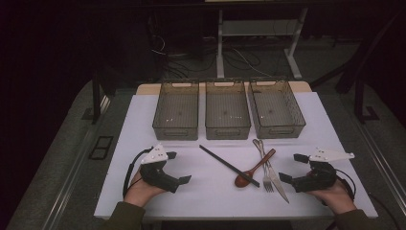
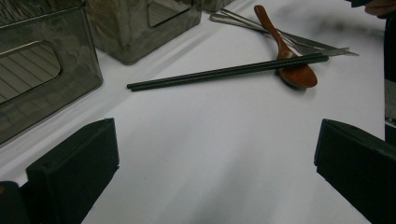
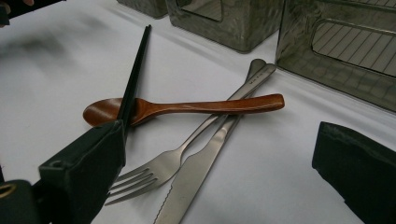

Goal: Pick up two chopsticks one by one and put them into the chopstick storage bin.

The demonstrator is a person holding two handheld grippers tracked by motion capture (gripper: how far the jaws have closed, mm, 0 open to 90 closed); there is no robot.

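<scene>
**A:** Item one, your right gripper point(image 1: 293, 167). State?

**B:** Jaws spread wide, nothing between them. It rests at the near right of the white table point(image 1: 143, 191), pointing left toward the cutlery.

**A:** Item two, your left gripper point(image 1: 178, 167).

**B:** Same entry: jaws released, empty, at the near left and pointing right across bare table.

**A:** Item three, the cutlery heap.

**B:** Four lots, all lying flat between your two grippers, in front of the three clear bins point(image 1: 227, 115). Black chopsticks point(image 1: 229, 166): long axis running from far-left to near-right, the near end lying across the bowl of the wooden spoon point(image 1: 253, 170). Fork point(image 1: 266, 167) and knife point(image 1: 276, 181): side by side, touching, handles toward the bins, tines and blade toward you; the spoon's handle crosses over them.

**A:** Which hand is nearer?

**B:** Your right, I judge. In the right gripper view the knife point(image 3: 198, 172) and fork point(image 3: 159, 175) lie just ahead of the jaws, their long axes running away from you and a little rightward. In the left gripper view the chopsticks point(image 2: 224, 72) lie well ahead, crosswise to the jaws.

**A:** Consequence for the coming move?

**B:** For the knife, you would probably need to turn your right wrist so the jaws straddle its narrow width rather than its length.
</scene>
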